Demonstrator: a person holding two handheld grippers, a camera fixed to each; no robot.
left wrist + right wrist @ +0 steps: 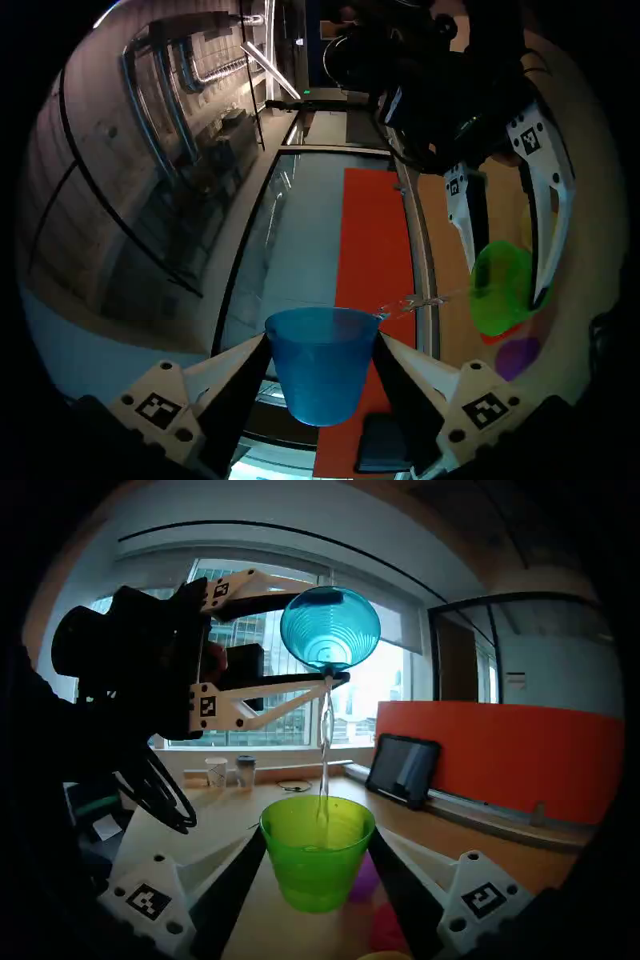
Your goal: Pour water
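Closest in the left gripper view is the blue cup (322,368), clamped in the left gripper (322,344), whose jaws are drawn in partway and press on the cup's two sides. From the cup's rim a thin stream of water (412,304) runs across to the green cup (500,292). The right gripper (512,284) grips that cup from both sides, its jaws likewise partly closed around it.

In the right gripper view the blue cup hangs tipped above the green one, its mouth turned toward the camera. The water falls straight down into the green cup, which sits upright between the jaws. The two cups are apart, joined by the stream alone.

Just beside the green cup's lower part a purple thing (364,878) shows, too blurred to name. Beyond lies the wooden worktop (448,832). Farther back on it a dark tablet (404,768) leans upright, near an orange partition (512,744). Two small cups (216,772) stand side by side under the window (264,720), through which tall buildings show.
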